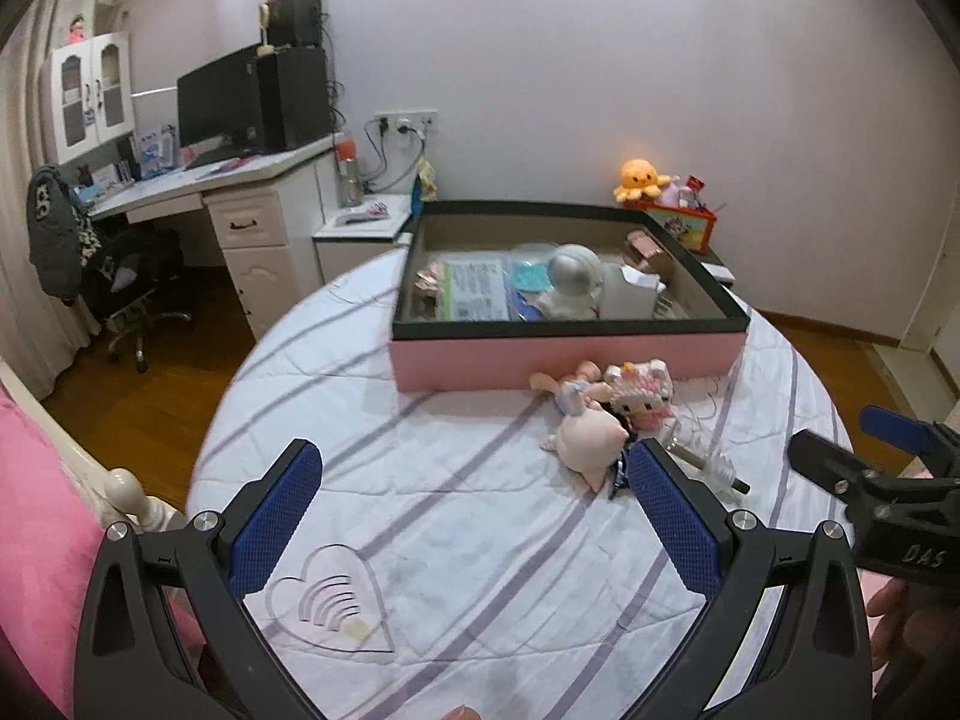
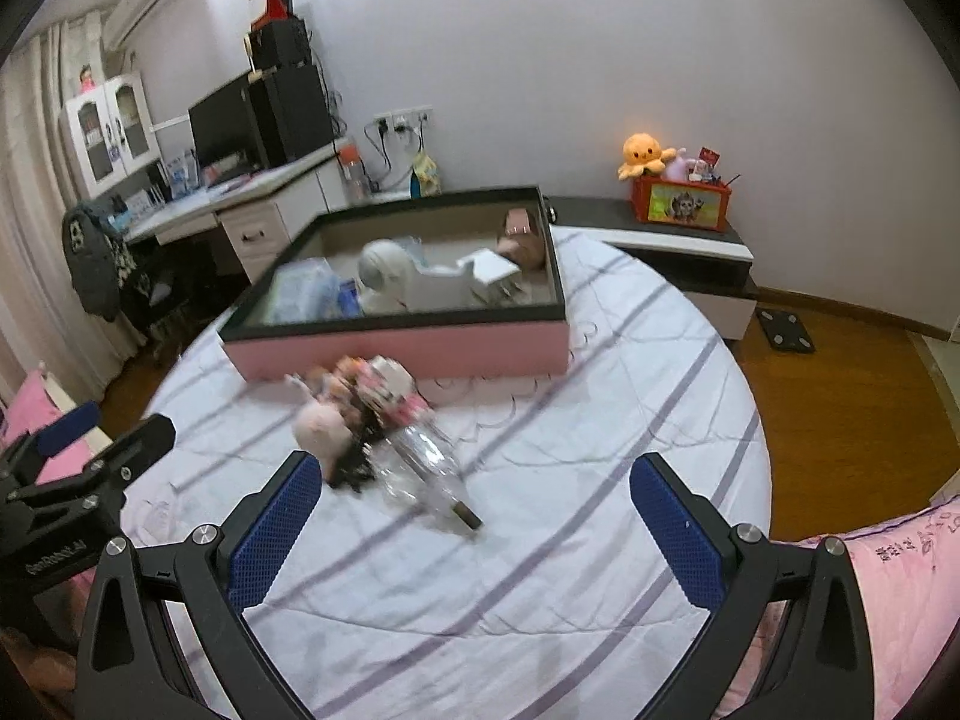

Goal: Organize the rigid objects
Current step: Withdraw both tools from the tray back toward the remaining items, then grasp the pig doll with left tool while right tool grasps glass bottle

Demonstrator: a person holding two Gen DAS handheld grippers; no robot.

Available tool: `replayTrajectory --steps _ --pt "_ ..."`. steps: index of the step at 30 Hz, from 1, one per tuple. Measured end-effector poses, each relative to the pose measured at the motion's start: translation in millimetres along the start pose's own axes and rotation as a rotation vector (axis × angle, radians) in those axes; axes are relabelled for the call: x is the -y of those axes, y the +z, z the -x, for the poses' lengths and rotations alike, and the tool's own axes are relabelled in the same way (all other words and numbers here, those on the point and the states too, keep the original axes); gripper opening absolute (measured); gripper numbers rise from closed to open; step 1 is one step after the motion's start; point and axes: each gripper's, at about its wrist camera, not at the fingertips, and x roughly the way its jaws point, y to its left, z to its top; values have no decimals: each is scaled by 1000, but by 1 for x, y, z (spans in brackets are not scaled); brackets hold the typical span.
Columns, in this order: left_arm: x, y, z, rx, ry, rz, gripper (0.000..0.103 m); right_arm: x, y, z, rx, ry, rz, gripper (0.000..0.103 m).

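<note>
We've got both tongs, left gripper (image 1: 474,501) and right gripper (image 2: 474,510), spread wide and empty; toys (image 1: 591,420) mid-frame beside the pink box (image 1: 564,354).

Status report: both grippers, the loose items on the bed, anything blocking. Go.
Left gripper open, empty. Right gripper open, empty. Pink plush, block toy, clear bottle loose beside pink box. Nothing blocking.
</note>
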Motion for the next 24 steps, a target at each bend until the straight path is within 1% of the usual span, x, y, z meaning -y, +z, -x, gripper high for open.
replayTrajectory --steps 8,12,17,19,20,22,23,24 --pt "17 -2 -36 -86 -80 -4 103 4 -7 -39 -98 -1 55 103" --pt "24 -1 -59 -134 -103 -1 103 0 -11 -58 -139 11 100 103" --pt "29 -2 -90 -197 -109 10 103 -7 -14 -75 -156 40 151 103" --pt "28 -2 -98 -209 -116 20 103 -9 -13 -78 -156 52 163 102" --pt "27 -2 -102 -217 -121 27 103 -10 -12 -80 -155 59 168 101" --pt "25 -2 -110 -230 -123 40 102 -11 -10 -85 -160 71 172 94" --pt "24 -1 -114 -235 -124 48 102 -12 -9 -87 -161 79 174 92" --pt "23 -1 -117 -241 -125 59 101 -13 -9 -87 -160 82 178 88"
